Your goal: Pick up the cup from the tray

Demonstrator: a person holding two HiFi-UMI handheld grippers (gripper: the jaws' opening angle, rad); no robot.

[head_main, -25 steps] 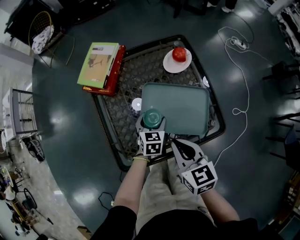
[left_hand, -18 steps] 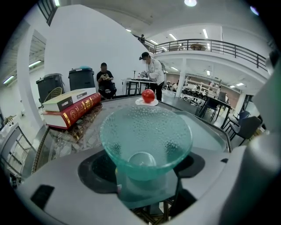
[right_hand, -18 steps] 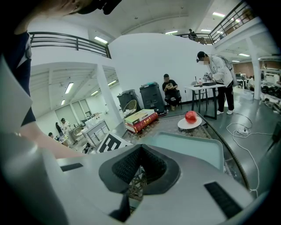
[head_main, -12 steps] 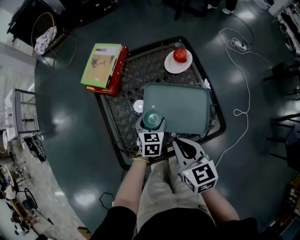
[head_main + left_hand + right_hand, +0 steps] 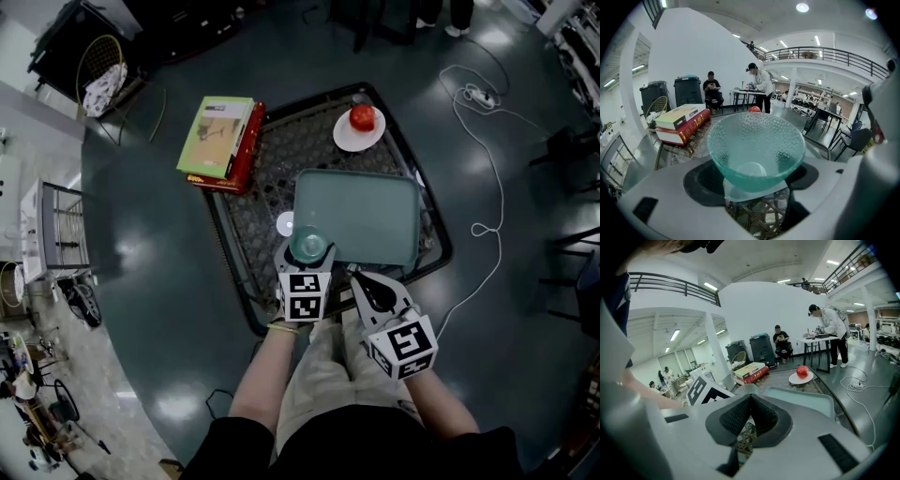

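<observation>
A teal dimpled glass cup sits between the jaws of my left gripper, which is shut on it. It hangs above the table's woven top, just off the near left corner of the empty teal tray. From the left gripper view the cup fills the middle, with the jaws pressed against its lower sides. My right gripper is shut with nothing in it, near the table's front edge, to the right of the left one. Its pads meet in the right gripper view.
The woven table top has a black rim. A white plate with a red apple sits at its far side. Stacked books lie at the far left corner. A small white disc lies left of the tray. A white cable runs on the floor.
The left gripper holds the cup much as before. The whole view has shifted slightly; the cup now shows clear of the tray's corner, a little nearer me.
</observation>
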